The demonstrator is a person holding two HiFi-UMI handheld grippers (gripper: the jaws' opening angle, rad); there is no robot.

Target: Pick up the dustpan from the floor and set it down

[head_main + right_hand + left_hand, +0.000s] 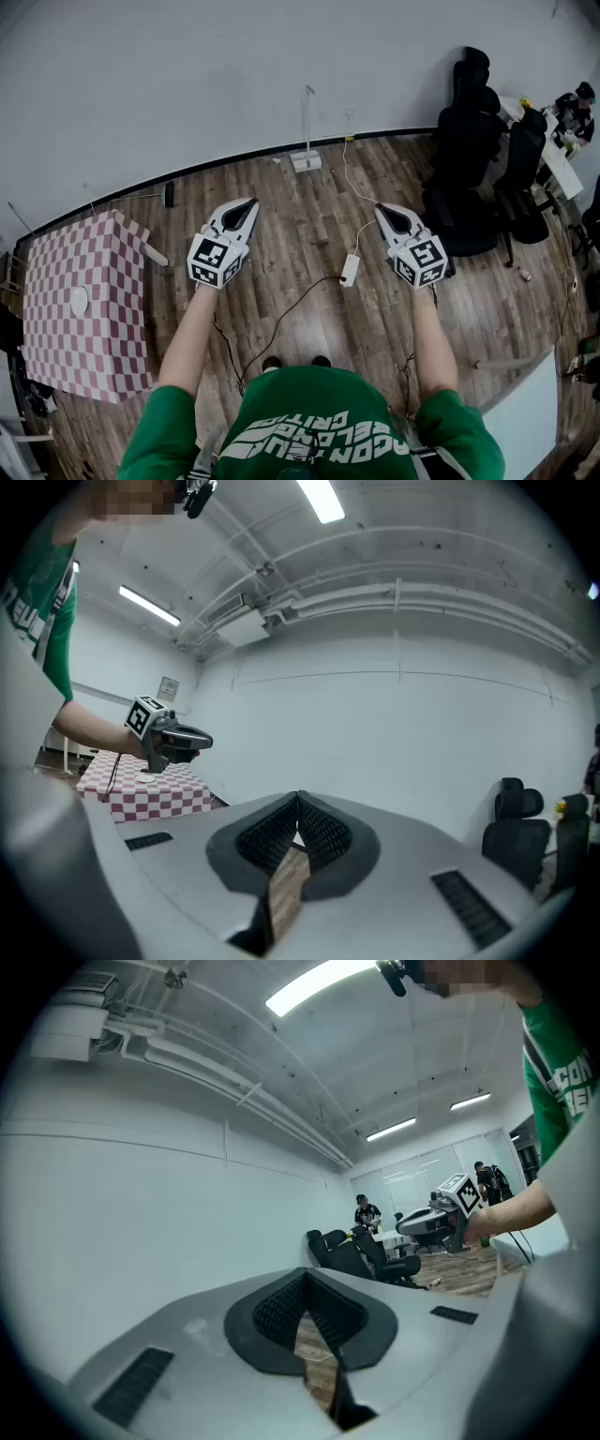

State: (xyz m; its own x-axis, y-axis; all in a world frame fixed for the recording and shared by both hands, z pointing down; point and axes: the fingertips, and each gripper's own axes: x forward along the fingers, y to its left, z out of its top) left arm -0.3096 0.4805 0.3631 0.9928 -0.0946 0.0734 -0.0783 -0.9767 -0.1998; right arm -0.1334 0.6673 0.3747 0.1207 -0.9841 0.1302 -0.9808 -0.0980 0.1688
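Wooden floor (300, 234) stretches ahead; the white long-handled dustpan (307, 159) stands upright by the wall, well beyond the left gripper (250, 202) and right gripper (381, 209), both closed, empty, held apart

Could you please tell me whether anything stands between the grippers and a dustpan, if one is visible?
No dustpan shows in any view, so that cannot be judged. Between the left gripper and right gripper, a white power strip and cables lie on the floor.
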